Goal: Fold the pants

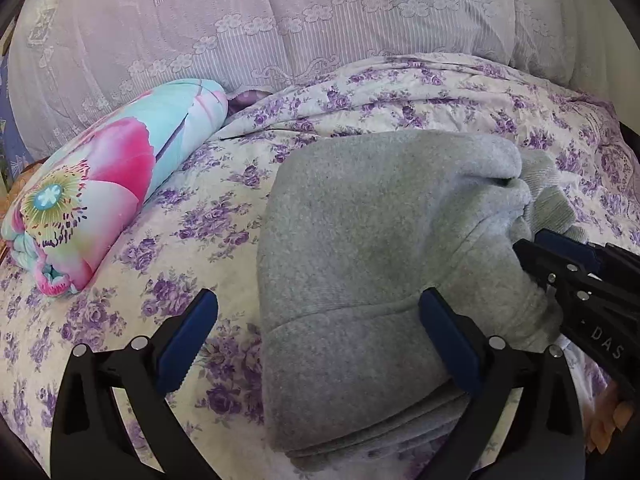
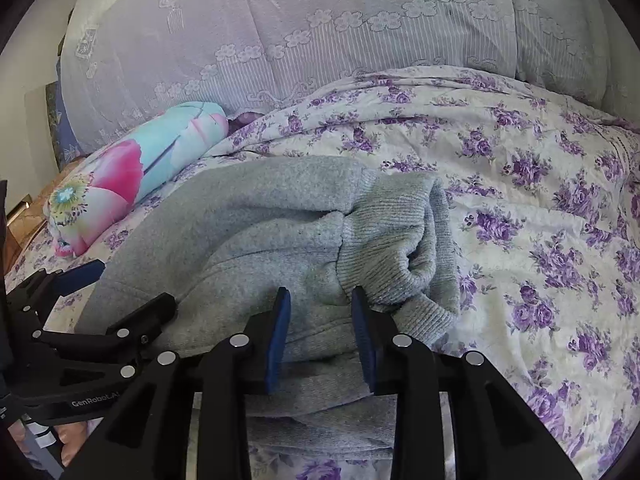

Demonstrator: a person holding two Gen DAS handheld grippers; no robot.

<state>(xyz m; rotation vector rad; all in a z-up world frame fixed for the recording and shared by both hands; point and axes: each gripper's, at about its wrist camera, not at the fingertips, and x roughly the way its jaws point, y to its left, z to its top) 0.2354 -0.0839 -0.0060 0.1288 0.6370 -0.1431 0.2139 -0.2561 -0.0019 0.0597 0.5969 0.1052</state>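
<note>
Far left there's a rolled-up quilt with a big pink and turquoise flower print point(image 1: 108, 184) lying against the lavender lace-covered bedding at the head of the bed point(image 1: 280, 32), well apart from the action. Everything sits on a cream bedspread with purple roses point(image 1: 208, 216).

Next over, the left hand-held gripper point(image 1: 320, 338) is spread wide and holding nothing; one blue pad is over the bedspread, the other rests at the top of the folded bundle's near part.

The grey fleece pants point(image 1: 360, 216) are in the middle of the bed, already doubled into a thick stack, layers visible along the near edge. Looks to me like we're at the last fold or just tidying up.

On the right, the right hand-held gripper point(image 2: 320, 336) has its jaws partly closed around a bunch of fleece right beside the ribbed grey cuff point(image 2: 400, 240), which is scrunched up at the bundle's right end. Fabric is clearly between the pads and seems pinched, though I can't swear how firm the grip is.

My guess for the next move: carry that bunched cuff end over the stack, or tuck it flat, with the left one pinning the bundle so the layers don't slide
</note>
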